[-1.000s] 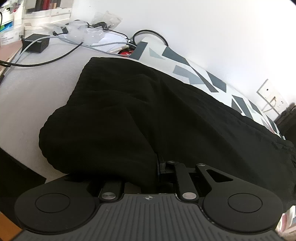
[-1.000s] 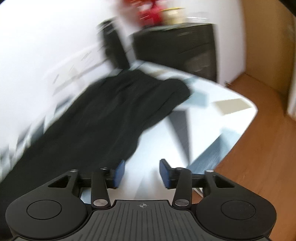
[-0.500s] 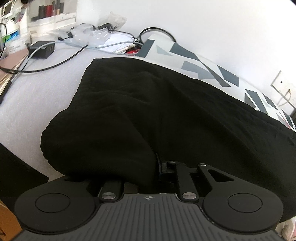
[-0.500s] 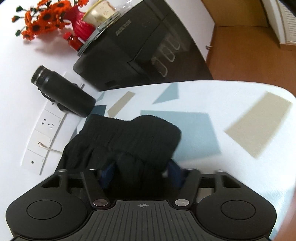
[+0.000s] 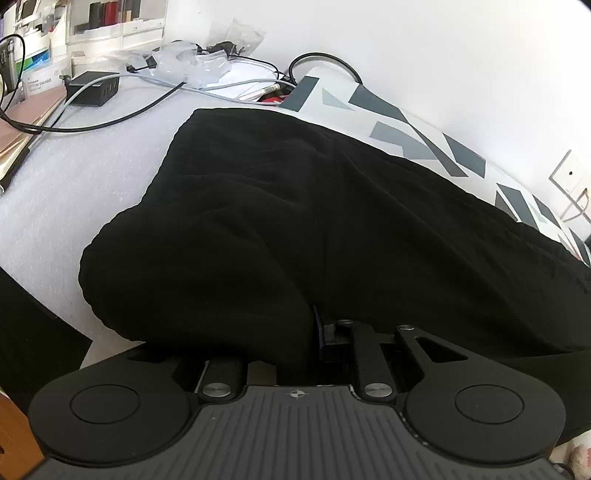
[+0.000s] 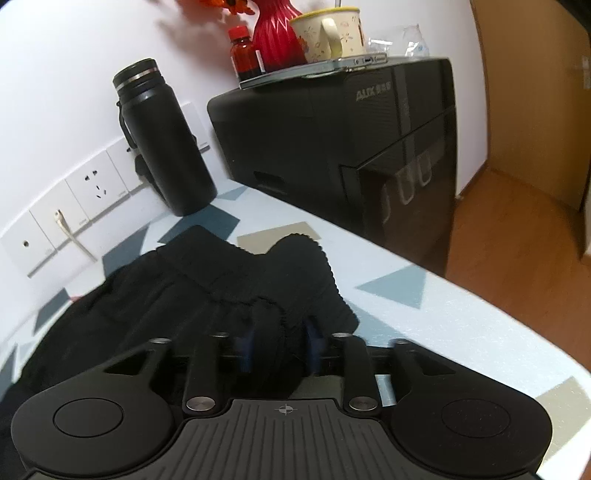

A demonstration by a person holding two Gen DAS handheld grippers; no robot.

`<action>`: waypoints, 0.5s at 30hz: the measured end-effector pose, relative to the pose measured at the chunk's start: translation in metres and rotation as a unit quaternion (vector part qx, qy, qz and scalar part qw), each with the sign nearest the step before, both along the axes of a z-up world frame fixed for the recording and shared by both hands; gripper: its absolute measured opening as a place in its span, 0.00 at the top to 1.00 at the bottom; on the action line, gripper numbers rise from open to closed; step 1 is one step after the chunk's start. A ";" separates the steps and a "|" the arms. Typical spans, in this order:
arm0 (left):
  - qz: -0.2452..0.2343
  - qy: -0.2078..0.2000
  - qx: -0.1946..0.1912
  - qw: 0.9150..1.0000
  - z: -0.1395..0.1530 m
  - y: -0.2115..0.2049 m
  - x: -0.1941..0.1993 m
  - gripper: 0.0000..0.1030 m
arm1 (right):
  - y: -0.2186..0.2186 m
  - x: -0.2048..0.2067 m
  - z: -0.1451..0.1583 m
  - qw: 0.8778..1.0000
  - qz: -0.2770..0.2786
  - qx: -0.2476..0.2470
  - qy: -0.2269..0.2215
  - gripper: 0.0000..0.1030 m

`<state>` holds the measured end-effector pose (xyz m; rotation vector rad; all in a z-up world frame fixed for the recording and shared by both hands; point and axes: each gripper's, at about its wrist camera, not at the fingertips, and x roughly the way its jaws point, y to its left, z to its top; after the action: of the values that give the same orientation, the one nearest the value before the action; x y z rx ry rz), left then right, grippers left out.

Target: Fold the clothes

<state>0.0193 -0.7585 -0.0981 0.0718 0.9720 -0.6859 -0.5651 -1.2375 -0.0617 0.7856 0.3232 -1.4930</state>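
A black garment (image 5: 295, 221) lies stretched across the table, over a patterned cloth (image 5: 388, 122) and white foam sheet (image 5: 74, 177). My left gripper (image 5: 303, 332) is shut on a fold of it at the near edge. The cloth drapes over the left finger, and only the right finger pad (image 5: 320, 332) shows. In the right wrist view the garment's ribbed waistband end (image 6: 295, 273) lies on the patterned cloth (image 6: 424, 295). My right gripper (image 6: 279, 339) is shut on bunched fabric just behind the waistband, with the blue pads (image 6: 245, 343) pressing on both sides.
Cables, a black charger box (image 5: 92, 88) and plastic bags (image 5: 192, 62) lie at the far left end. At the right end stand a black flask (image 6: 166, 140) and a black appliance (image 6: 332, 147) carrying a red vase (image 6: 277, 37) and mug (image 6: 328, 33). Wall sockets (image 6: 92, 188) lie behind. The table edge drops to wooden floor (image 6: 535, 277).
My right gripper swung from open over the table to the waistband end and shut on the fabric there. My left gripper kept its hold and barely shifted.
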 end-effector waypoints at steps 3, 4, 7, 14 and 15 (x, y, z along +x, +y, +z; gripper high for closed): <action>-0.004 0.000 0.008 1.000 0.001 -0.002 0.001 0.81 | 0.022 0.001 0.012 1.000 0.010 -0.011 0.016 0.40; -0.004 0.000 0.009 1.000 0.002 -0.003 0.001 0.81 | 0.033 0.004 0.018 0.999 0.015 -0.017 0.022 0.37; -0.007 0.003 0.009 1.000 0.002 -0.003 0.001 0.81 | 0.073 0.014 0.028 0.997 0.049 -0.034 0.040 0.37; -0.026 0.006 0.012 1.000 0.003 -0.003 0.004 0.81 | 0.187 0.086 0.018 0.972 0.202 -0.026 0.116 0.56; -0.028 0.006 0.014 0.999 0.003 -0.003 0.004 0.81 | 0.201 0.101 0.015 0.965 0.225 -0.027 0.132 0.57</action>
<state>0.0230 -0.7616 -0.0953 0.1199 0.9933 -0.7249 -0.4639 -1.0360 -0.0471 0.4282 0.6155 -1.1657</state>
